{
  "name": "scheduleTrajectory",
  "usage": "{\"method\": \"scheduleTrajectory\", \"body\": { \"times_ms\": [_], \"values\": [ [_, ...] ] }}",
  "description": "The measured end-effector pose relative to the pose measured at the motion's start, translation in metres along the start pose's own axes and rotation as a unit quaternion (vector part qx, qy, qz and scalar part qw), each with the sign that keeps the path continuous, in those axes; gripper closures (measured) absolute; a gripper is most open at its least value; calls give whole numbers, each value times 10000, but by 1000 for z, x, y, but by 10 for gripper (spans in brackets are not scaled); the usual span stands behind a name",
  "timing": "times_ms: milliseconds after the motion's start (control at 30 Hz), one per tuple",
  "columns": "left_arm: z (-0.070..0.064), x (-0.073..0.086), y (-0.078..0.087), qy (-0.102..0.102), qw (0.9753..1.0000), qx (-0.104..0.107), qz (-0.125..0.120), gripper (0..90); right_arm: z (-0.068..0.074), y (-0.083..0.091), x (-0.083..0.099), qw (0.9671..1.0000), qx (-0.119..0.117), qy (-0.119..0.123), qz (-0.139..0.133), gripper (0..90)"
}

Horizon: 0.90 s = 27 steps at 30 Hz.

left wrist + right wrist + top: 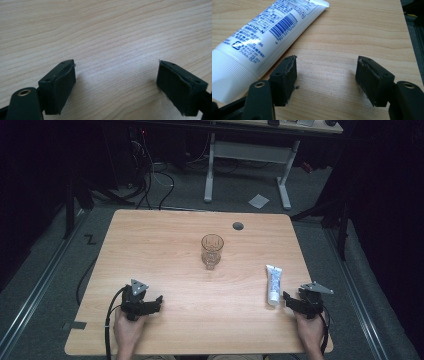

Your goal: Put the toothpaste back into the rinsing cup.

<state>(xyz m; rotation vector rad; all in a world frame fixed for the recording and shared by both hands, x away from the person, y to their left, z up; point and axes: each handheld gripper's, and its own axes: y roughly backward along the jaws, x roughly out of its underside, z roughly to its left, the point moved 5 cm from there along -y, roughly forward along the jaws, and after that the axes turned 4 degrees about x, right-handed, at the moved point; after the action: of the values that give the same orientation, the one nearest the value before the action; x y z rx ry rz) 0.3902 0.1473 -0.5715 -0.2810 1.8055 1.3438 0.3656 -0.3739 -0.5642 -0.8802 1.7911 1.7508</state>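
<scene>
Toothpaste tube [273, 284] lies flat on the wooden table [165, 235] near its right edge, white with blue print, its flat crimped end pointing away from the person and its cap end toward them. Just beside that cap end sits the right gripper [287, 300], held low over the tabletop by the person's right hand [310, 330], forearm coming in from the near edge. In the right gripper view its jaws stand wide apart with bare wood between them; the tube [262, 37] runs off diagonally just outside the left jaw, the ribbed white cap close against it, though I cannot tell if they touch.

Over on the other side, well apart from the tube, the left hand [128, 330] holds the left gripper [159, 301] low near the table's front left, tips pointing toward the middle. Its jaws are also spread wide, gripping nothing, with plain wood grain beneath them.

A clear drinking glass [212, 251] stands upright around the table's centre, between the two grippers and farther out.
</scene>
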Motion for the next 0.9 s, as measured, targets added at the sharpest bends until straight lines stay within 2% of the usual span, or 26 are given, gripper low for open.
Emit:
{"method": "scheduleTrajectory", "body": {
  "times_ms": [900],
  "values": [
    [0,0,0,5,10000,-5,1,160,0,0,0,10000,-47,26,11,322]
  ]
}}
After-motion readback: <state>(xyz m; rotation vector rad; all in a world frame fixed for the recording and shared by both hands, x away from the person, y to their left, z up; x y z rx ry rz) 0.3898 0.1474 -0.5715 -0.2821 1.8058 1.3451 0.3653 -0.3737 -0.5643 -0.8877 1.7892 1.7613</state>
